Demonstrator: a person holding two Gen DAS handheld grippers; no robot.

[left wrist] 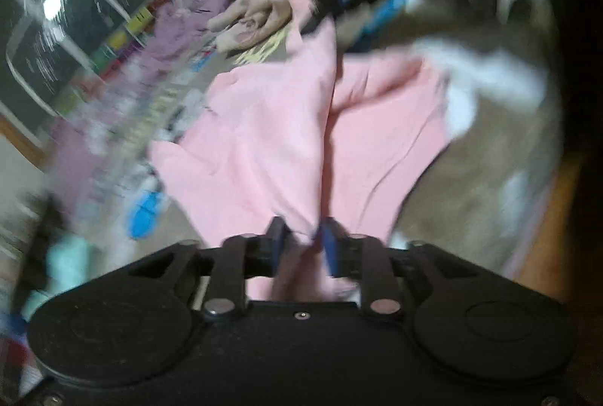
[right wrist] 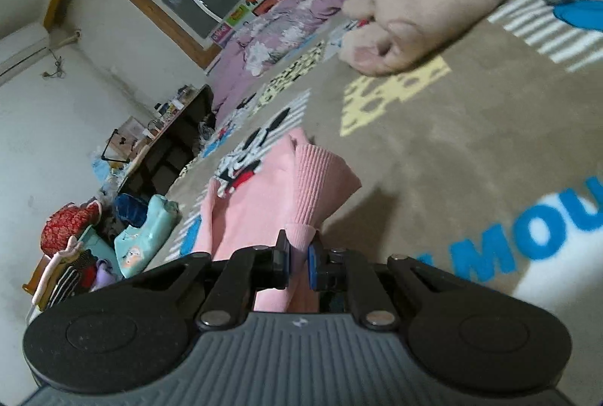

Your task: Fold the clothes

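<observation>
While the left tool (left wrist: 301, 236) stands parted around pink garment (left wrist: 286, 134), the right tool (right wrist: 299, 251) pinches its ribbed cuff (right wrist: 320, 187).

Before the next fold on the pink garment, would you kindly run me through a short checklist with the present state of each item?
1. Right gripper clamped on the ribbed cuff: ok, the jaws are shut on it.
2. Left gripper gripping the pink garment: not ok, cloth lies between the jaws but they stand apart.
3. Garment lying flat: not ok, a raised crease runs down its middle.
4. Blanket bare beside the cuff: ok.
5. Beige bundle clear of the pink garment: ok in the right wrist view.
6. Left wrist view sharp enough to judge the edges: not ok, it is blurred.
</observation>
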